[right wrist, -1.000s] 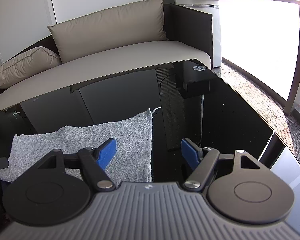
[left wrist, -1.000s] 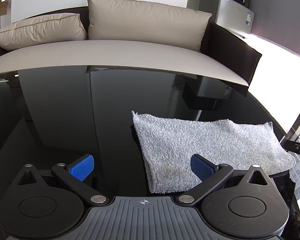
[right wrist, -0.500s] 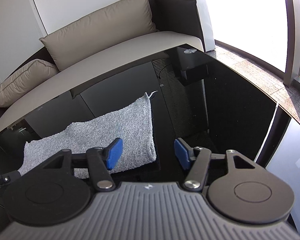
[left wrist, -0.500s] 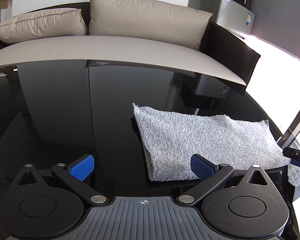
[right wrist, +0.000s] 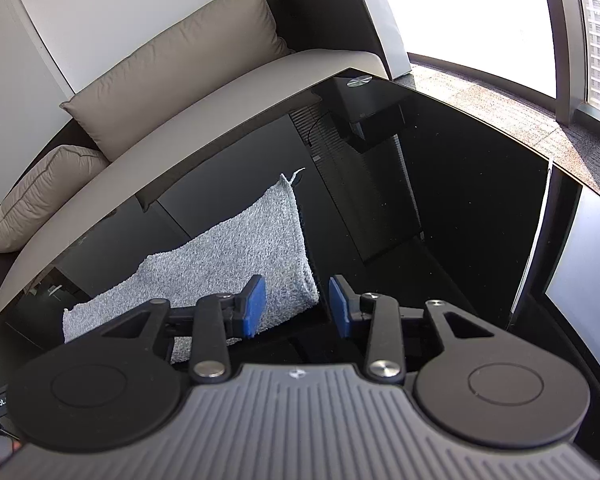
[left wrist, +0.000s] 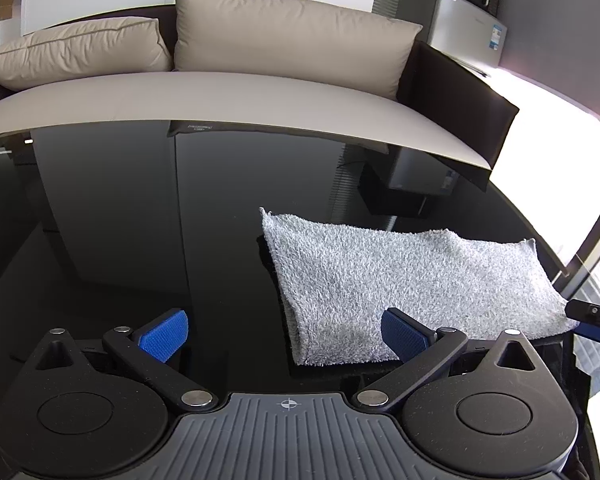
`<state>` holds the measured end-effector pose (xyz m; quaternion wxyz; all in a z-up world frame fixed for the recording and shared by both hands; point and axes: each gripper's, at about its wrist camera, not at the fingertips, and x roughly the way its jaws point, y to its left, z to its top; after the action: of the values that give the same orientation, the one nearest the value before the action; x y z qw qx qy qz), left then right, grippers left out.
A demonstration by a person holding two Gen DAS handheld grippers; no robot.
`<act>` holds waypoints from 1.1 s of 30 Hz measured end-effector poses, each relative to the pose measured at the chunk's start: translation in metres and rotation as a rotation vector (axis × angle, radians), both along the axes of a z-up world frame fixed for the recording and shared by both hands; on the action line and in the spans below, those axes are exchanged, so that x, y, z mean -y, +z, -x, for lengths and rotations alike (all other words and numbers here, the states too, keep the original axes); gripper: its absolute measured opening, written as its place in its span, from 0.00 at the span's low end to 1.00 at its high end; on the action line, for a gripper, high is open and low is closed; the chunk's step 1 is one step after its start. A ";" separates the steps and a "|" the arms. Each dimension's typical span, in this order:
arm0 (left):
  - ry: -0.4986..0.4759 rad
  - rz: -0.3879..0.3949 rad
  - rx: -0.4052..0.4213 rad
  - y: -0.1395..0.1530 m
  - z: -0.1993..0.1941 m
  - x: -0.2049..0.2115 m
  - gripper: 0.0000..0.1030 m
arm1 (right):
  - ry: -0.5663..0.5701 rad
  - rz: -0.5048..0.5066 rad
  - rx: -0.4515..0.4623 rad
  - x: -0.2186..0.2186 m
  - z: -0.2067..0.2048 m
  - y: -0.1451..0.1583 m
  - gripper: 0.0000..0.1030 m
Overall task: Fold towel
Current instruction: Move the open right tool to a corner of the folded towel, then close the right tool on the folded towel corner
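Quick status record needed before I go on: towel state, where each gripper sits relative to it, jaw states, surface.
towel: grey towel, lying flat in a long strip on the table, looks already folded over along its near edge
surface: glossy black table
left gripper: left gripper, jaws wide open, straddling the towel's left end, holding nothing
right gripper: right gripper, jaws open but narrower, at the towel's right near corner, not gripping
background: beige sofa behind the table

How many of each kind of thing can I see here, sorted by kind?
Grey towel on the black table: 1
Grippers, left gripper and right gripper: 2
Beige cushions: 2
Sofa: 1
Total: 7
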<state>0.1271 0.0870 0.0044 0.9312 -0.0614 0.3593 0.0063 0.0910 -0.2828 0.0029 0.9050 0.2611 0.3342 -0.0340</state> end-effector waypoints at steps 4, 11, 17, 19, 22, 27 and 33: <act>0.004 0.002 -0.004 -0.001 -0.001 0.000 0.99 | -0.022 -0.019 -0.010 0.001 -0.001 -0.001 0.26; -0.002 -0.003 -0.006 -0.001 -0.001 0.002 0.99 | -0.052 -0.043 -0.024 0.005 -0.002 -0.003 0.08; 0.001 -0.003 -0.009 -0.001 -0.002 0.000 0.99 | -0.064 -0.052 -0.015 0.008 -0.001 0.001 0.06; 0.002 -0.004 -0.009 0.000 -0.002 -0.001 0.99 | -0.075 -0.050 -0.012 0.008 0.001 0.003 0.06; 0.008 -0.009 -0.007 0.000 -0.002 -0.002 0.99 | -0.097 -0.044 -0.017 0.012 0.003 0.006 0.06; 0.021 -0.005 -0.009 0.001 -0.003 -0.005 0.99 | -0.135 -0.034 -0.018 0.016 0.010 0.009 0.06; 0.014 -0.014 -0.018 0.000 -0.004 -0.004 0.99 | -0.188 -0.036 -0.009 0.029 0.014 0.011 0.06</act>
<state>0.1310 0.0908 0.0048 0.9283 -0.0573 0.3671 0.0158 0.0774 -0.3123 0.0139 0.8914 0.3075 0.3127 -0.1141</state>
